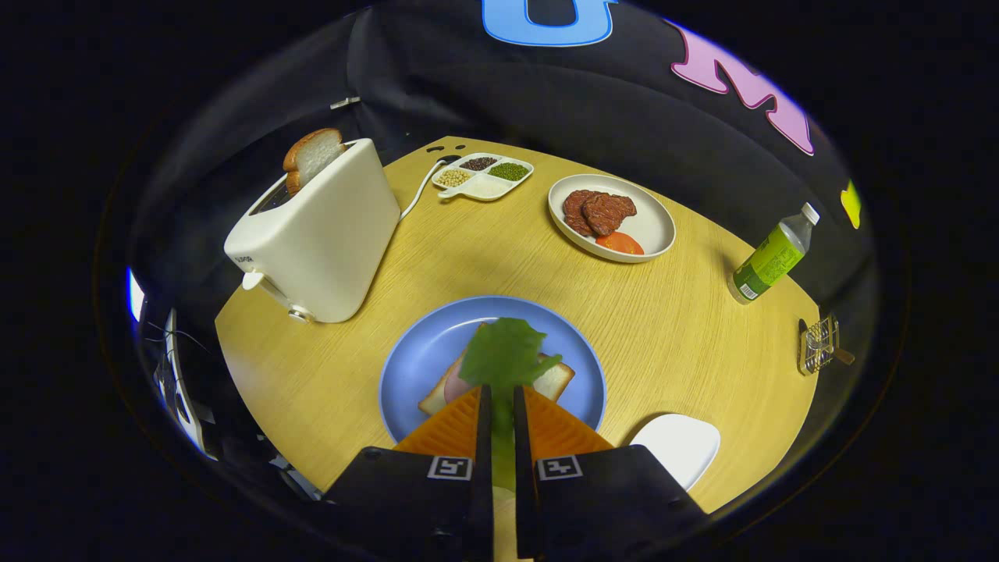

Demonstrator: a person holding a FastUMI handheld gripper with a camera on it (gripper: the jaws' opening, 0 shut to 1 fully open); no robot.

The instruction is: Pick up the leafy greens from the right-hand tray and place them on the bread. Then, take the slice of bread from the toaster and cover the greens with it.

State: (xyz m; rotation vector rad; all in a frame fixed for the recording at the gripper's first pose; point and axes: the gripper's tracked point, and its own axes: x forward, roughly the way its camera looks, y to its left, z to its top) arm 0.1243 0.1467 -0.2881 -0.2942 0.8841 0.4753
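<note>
I see my tool [499,402] pinching the lettuce [506,359] between both fingers, held above the bread [556,380] on the blue plate [421,351]. The toaster [320,234], far left on the tabletop [671,328], holds another slice [314,156].

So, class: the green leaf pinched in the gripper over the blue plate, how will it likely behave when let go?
Likely floppy: the leaf is thin with a ruffled edge beyond the gripper. Probably very light, so it may cling to a finger. It should drape over the bread on the blue plate.
</note>
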